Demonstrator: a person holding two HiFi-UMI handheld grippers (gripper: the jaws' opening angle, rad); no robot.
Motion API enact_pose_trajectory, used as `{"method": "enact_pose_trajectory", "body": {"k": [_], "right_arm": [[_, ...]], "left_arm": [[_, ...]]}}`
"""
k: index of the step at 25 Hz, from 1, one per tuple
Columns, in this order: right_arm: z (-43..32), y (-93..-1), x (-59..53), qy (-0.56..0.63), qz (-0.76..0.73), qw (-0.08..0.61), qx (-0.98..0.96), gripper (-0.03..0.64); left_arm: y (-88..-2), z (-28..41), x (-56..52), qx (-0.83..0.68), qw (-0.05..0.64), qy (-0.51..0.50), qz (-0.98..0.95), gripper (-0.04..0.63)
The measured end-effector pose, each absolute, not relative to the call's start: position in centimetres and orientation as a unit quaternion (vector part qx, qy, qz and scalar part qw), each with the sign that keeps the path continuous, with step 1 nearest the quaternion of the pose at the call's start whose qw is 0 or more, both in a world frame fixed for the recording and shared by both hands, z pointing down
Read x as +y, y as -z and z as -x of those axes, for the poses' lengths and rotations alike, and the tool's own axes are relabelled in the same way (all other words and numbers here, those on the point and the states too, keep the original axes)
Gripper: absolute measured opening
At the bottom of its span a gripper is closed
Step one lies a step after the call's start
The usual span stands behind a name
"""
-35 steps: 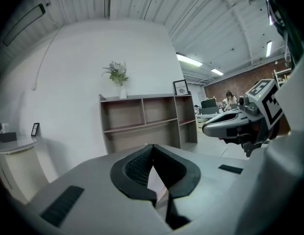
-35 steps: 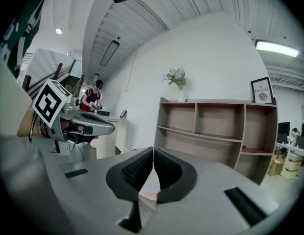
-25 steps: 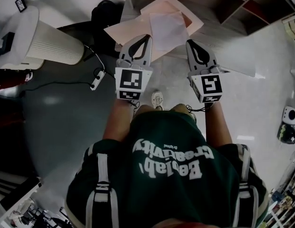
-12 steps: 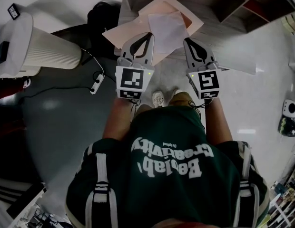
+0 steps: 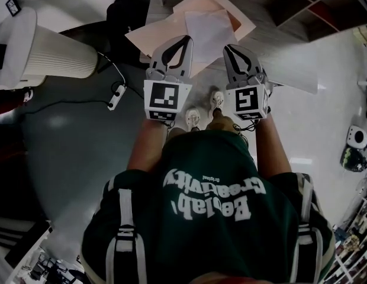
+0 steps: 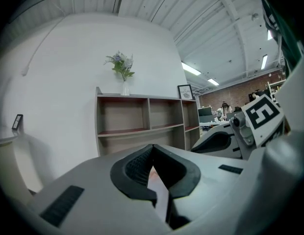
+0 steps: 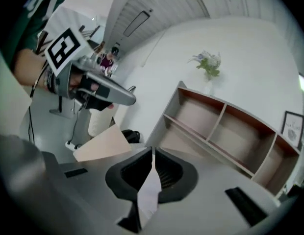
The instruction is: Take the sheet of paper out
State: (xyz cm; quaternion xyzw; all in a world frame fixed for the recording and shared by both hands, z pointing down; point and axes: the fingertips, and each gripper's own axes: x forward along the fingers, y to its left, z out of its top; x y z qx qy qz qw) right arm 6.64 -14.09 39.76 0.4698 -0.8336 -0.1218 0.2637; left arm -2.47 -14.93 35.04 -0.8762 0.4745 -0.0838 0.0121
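**Both grippers clamped, one on the envelope, one on the sheet**

Nearest, the person's green shirt [image 5: 207,206] fills the lower frame. The marker cubes [image 5: 167,99] hide both hands.

The left gripper [image 5: 184,40] has its jaws closed on the near edge of the envelope [image 5: 154,37]. Its own view shows only a thin pinkish sliver pinched between the pads.

The right gripper [image 5: 228,47], just right of the envelope's near edge, is clamped on the sheet [image 5: 210,31]. A white strip runs down between its closed jaws.

The sheet lies over the right half of the envelope. I cannot tell whether its far end is tucked inside.

Left of the envelope stands a white ribbed unit [image 5: 53,52], cut off by the frame edge.

Beyond the envelope is a shelf [image 5: 302,10], cropped at the top of the head view. The gripper views show a vase [image 6: 123,72] of flowers on top of it.
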Motion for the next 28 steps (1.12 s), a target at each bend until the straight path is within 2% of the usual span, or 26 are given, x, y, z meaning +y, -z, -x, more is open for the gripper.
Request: {"method": "enact_pose_trajectory", "body": {"k": [4,5,6,12,28], "right_arm": [[-5.7,-42.4,-13.5,0.17,-0.419,0.342,-0.824,0.042],[-5.3,-43.1,-13.2,0.176,-0.401,0.357,-0.825,0.088],[-5.0,-43.9,-13.0,0.184,-0.385,0.372,-0.824,0.181],[-5.0,-47.3,-12.2,0.237,-0.33,0.443,-0.799,0.19],[-7.1,-53.3,-11.5,0.286,-0.233,0.546,-0.753,0.206]], "left_arm": [[-35.0,2.3,-14.6,0.475,0.004,0.083,0.876,0.017],[-35.0,2.3,-14.4,0.475,0.001,0.084,0.876,0.017],[-35.0,2.2,-14.3,0.475,-0.002,0.085,0.876,0.017],[-34.9,1.8,-13.7,0.479,-0.016,0.08,0.874,0.017],[-34.8,2.0,-12.2,0.502,-0.055,0.08,0.859,0.017]]}}
